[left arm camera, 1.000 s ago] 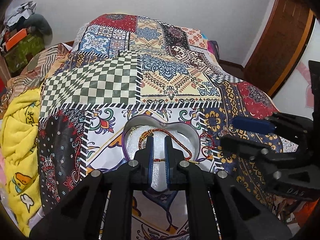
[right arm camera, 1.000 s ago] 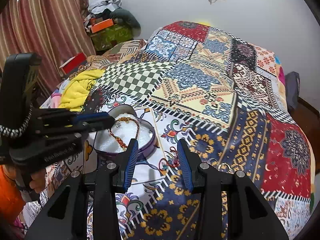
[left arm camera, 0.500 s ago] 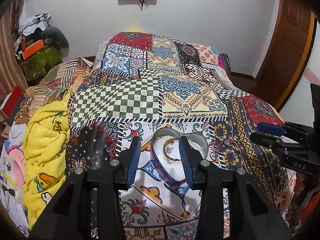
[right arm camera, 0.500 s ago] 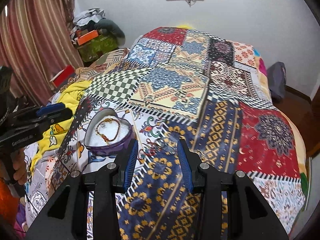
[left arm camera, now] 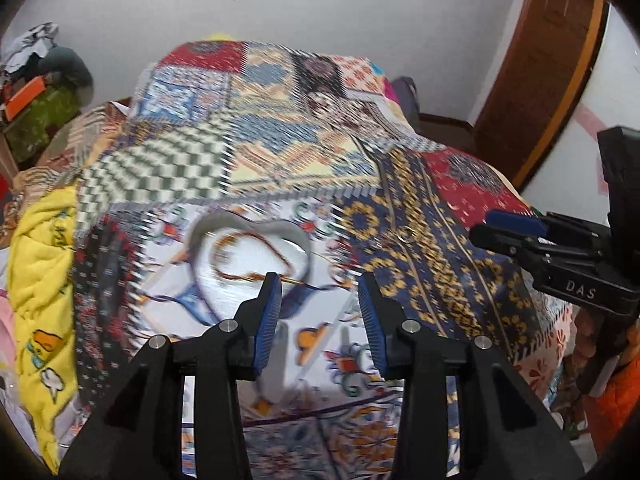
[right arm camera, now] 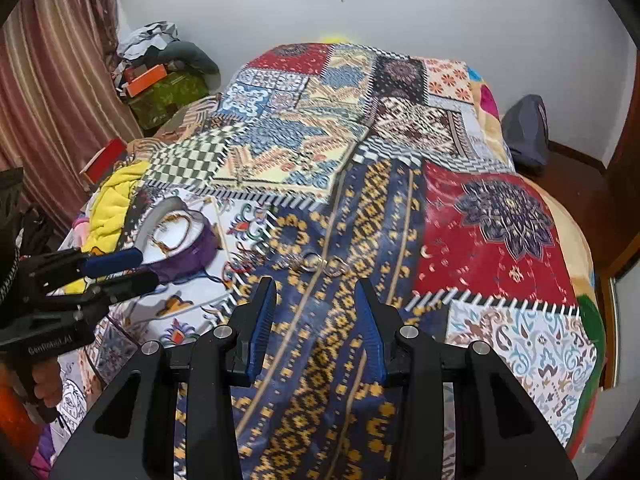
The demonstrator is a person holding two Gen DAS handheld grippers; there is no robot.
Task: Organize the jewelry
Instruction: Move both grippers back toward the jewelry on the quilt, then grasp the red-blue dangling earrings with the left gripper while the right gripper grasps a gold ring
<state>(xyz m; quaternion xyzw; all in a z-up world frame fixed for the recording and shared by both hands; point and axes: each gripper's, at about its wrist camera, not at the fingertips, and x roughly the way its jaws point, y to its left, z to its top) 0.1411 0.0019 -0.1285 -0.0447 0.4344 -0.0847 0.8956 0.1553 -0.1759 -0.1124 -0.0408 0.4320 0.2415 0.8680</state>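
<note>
A purple heart-shaped box (left arm camera: 208,280) lies open on the patchwork bedspread, with a red-and-gold beaded bracelet (left arm camera: 256,252) on its white lining. It also shows in the right wrist view (right arm camera: 188,256) with the bracelet (right arm camera: 176,232). My left gripper (left arm camera: 319,312) is open and empty, just right of and in front of the box. Small metal rings (right arm camera: 324,262) lie on the blue-and-gold patch, just beyond my right gripper (right arm camera: 316,320), which is open and empty. One ring shows in the left wrist view (left arm camera: 408,234).
A yellow blanket (left arm camera: 36,280) is bunched along the bed's left side. Bags and boxes (right arm camera: 160,84) are piled by the curtain at the back left. A dark bag (right arm camera: 526,136) sits on the floor at the right, near a wooden door (left arm camera: 536,72).
My left gripper opened, letting the bracelet go into the box, then drew back and shifted right. My right gripper moved right and back, toward the rings.
</note>
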